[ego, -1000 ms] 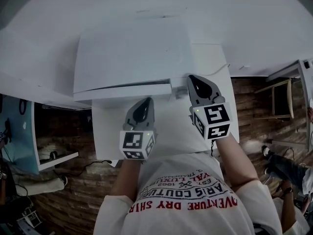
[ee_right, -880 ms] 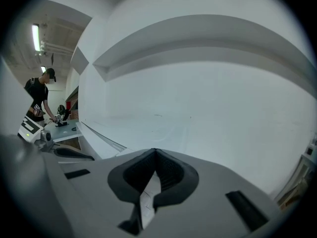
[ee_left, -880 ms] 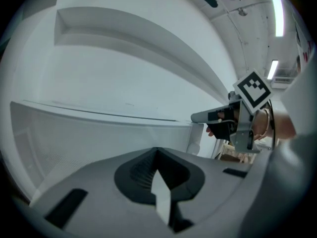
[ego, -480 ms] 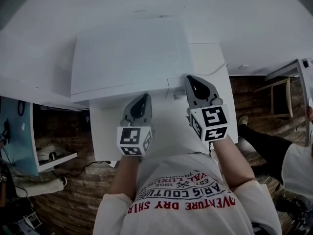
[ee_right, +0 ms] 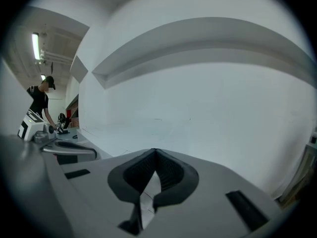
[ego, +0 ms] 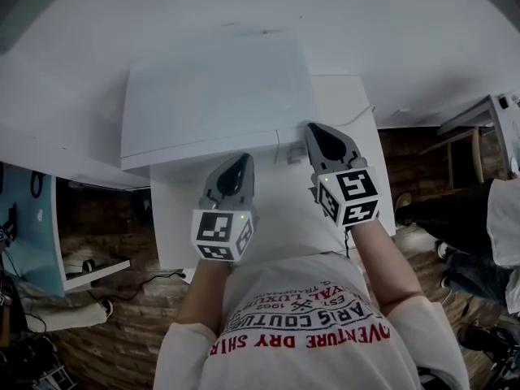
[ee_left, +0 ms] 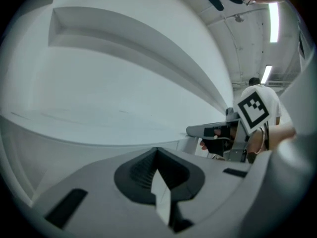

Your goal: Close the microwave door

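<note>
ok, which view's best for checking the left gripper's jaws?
Left gripper view: it looks straight along the left gripper, jaws together, nothing between them. Head view shows it only from above, tips pointing at the white microwave, closure hard to judge. Right gripper view catches just its side at the left edge.

Left gripper [ego: 240, 163], right gripper [ego: 318, 133]: jaws together.

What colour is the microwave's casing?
Plain white all over; the white boxy microwave shows best in the head view.
</note>
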